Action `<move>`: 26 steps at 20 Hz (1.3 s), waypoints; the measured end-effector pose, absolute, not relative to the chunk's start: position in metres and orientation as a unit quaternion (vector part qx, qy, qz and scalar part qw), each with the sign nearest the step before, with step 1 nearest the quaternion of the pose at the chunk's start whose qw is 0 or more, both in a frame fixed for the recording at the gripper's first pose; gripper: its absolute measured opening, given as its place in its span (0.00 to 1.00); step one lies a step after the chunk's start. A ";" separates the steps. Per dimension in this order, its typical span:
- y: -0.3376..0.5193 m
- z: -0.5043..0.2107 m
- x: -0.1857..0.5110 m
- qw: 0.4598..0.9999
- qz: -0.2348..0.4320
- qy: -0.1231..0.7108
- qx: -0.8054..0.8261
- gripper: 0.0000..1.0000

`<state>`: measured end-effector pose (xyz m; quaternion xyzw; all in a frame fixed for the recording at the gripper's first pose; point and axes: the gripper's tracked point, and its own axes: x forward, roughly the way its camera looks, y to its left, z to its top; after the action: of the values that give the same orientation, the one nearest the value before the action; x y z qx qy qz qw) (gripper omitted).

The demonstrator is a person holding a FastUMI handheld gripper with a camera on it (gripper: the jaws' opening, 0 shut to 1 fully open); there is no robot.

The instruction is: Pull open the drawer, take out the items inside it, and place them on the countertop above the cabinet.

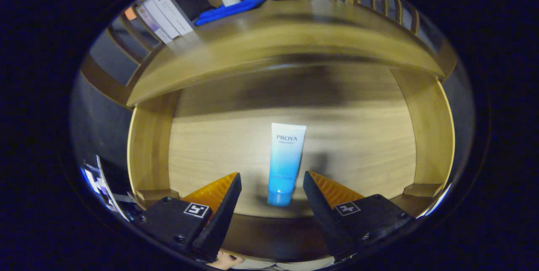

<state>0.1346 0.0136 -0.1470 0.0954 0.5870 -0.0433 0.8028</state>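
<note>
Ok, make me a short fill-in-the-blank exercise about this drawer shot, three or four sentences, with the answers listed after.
1. The drawer of the wooden cabinet is pulled ____.
2. On the drawer floor lies a single white-and-blue ____, its cap end between the fingertips.
3. The gripper has its fingers ____, one on each side of the cap end of the tube, touching nothing.
4. On the countertop, a blue cloth lies beside a white ____ bottle.

Answers: open; tube; open; pump
</note>
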 end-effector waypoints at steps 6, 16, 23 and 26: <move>0.011 -0.167 0.141 0.775 -0.052 0.622 0.095 0.91; 0.001 -0.177 0.137 0.772 -0.066 0.632 0.024 0.60; 0.001 -0.172 0.140 0.786 -0.063 0.614 0.038 0.43; 0.003 -0.160 0.138 0.795 -0.057 0.603 0.044 0.41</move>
<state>0.1379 0.0028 -0.1603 0.0439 0.6029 -0.0574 0.7945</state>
